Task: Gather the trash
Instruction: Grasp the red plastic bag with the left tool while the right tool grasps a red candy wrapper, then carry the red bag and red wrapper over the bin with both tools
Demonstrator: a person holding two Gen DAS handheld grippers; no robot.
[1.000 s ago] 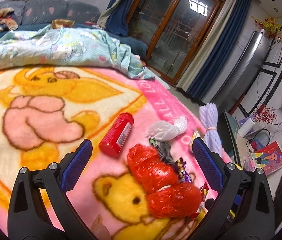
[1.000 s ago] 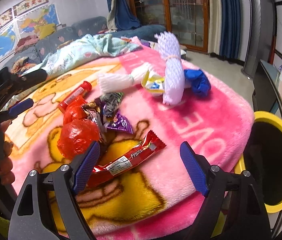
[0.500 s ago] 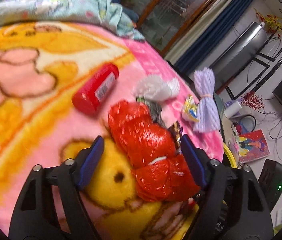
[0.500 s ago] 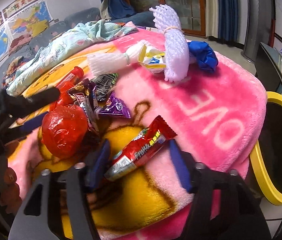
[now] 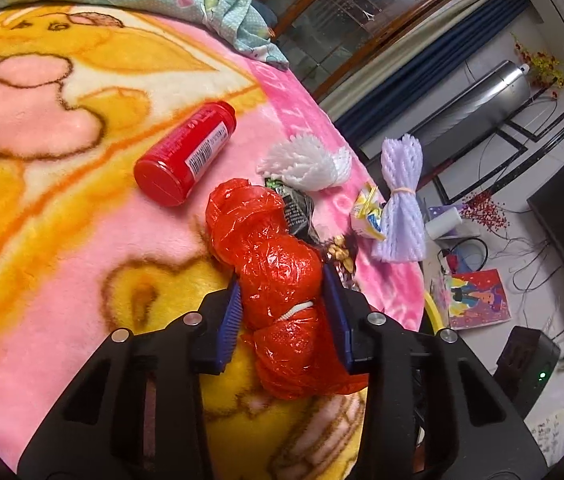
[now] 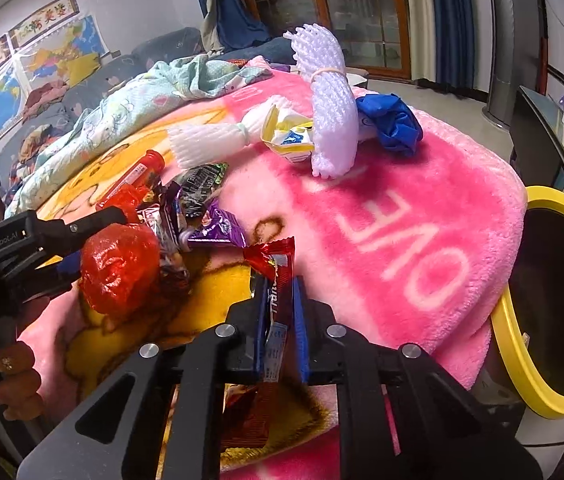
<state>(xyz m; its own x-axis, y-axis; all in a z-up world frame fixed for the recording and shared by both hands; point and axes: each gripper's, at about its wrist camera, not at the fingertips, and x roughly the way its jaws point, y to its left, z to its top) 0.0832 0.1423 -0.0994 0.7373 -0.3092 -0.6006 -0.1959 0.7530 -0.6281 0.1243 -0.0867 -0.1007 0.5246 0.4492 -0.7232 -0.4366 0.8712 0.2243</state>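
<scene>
left gripper (image 5: 284,312): jaws just closed in, now clamped on red bag (image 5: 277,276), held mid-bundle on blanket (image 5: 61,264)
red bag: judged light, crinkly, squashy; best gripped at tied waist
right gripper (image 6: 277,312): jaws just closed, wrapper (image 6: 275,292) pinched
wrapper: judged thin, slippery, floppy; middle hold safest
bin (image 6: 510,344): beside blanket edge, far right

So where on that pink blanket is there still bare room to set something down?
Bare blanket lies between the white foam net and the yellow-rimmed bin, over the white lettering. Another free patch is left of the red bottle, on the cartoon print. It is crowded around the red plastic bag and the wrappers beside it.
</scene>
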